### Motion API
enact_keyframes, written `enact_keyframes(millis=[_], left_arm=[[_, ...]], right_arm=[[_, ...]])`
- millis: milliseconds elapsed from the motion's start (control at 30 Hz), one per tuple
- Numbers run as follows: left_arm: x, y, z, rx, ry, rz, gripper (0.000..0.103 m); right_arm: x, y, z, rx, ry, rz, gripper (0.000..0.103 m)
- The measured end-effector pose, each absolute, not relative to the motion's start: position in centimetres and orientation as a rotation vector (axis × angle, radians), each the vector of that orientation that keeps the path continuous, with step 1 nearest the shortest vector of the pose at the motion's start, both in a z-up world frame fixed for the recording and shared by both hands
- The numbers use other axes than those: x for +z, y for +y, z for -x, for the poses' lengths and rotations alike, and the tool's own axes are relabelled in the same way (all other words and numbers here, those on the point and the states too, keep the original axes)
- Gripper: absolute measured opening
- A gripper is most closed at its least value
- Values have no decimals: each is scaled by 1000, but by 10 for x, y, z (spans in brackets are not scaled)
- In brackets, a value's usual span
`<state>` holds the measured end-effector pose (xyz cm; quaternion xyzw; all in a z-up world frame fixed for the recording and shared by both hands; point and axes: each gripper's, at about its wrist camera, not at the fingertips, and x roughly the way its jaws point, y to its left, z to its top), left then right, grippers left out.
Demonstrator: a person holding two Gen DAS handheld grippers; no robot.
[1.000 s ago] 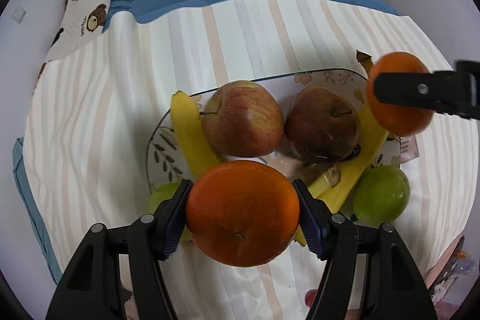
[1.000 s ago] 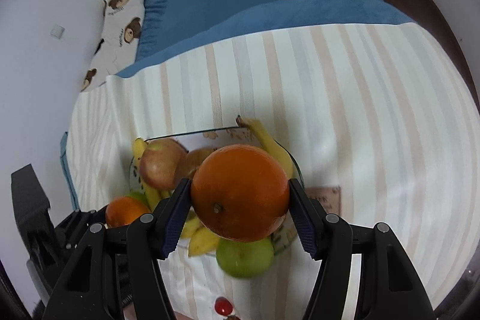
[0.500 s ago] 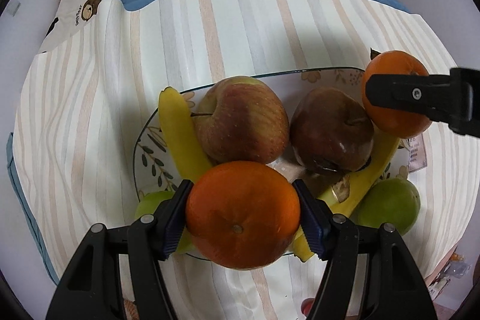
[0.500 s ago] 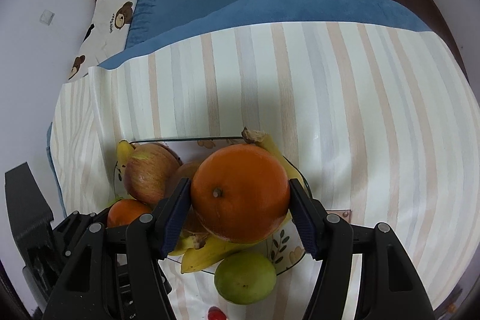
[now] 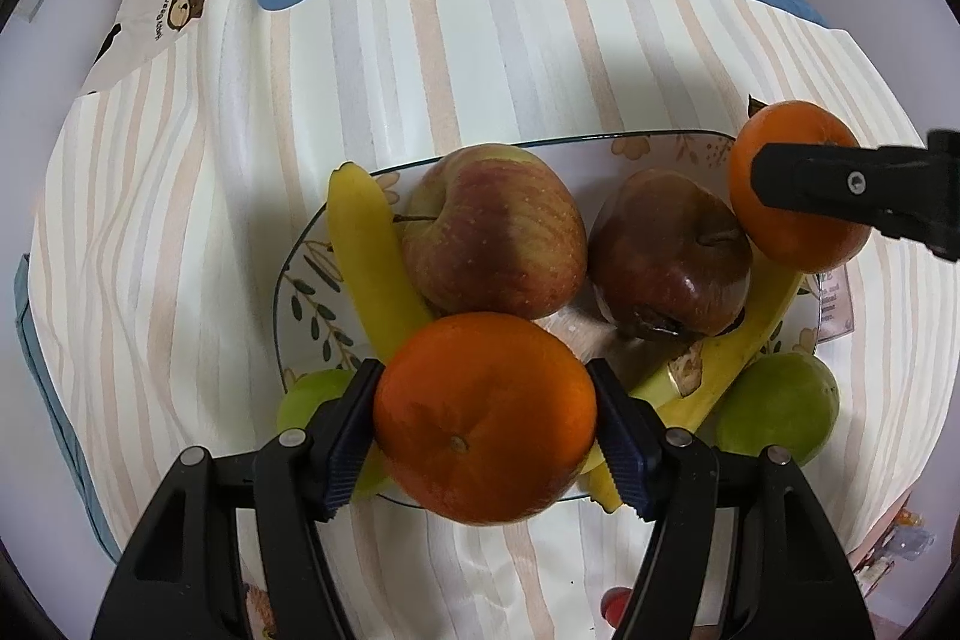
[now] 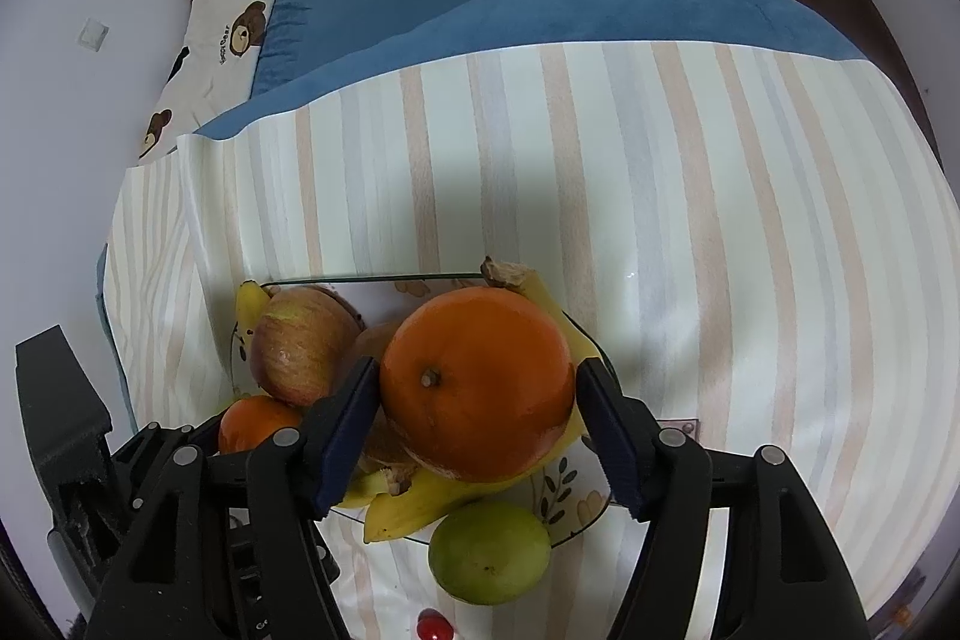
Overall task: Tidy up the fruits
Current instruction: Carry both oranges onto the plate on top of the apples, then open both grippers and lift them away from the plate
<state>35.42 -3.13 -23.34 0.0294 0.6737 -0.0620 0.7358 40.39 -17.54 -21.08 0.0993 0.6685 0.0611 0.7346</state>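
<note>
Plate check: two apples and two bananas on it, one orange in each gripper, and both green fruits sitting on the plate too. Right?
One thing is off: the green fruits lie on the striped cloth beside the plate, not on it, as the left wrist view shows. The two apples, the two bananas and the orange at each gripper are as you say.
</note>
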Motion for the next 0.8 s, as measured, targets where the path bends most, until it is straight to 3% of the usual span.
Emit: enact_keyframes(millis=[433, 567, 800], left_arm=[[-211, -23, -351, -132, 1472, -6, 66], [-195, -22, -345, -139, 1440, 6, 74], [-164, -13, -335, -96, 1356, -28, 92]], right_arm=[[-195, -185, -399, 137, 1458, -217, 74], [-186, -187, -393, 141, 1444, -220, 75], [-164, -183, -362, 125, 1384, -138, 87]])
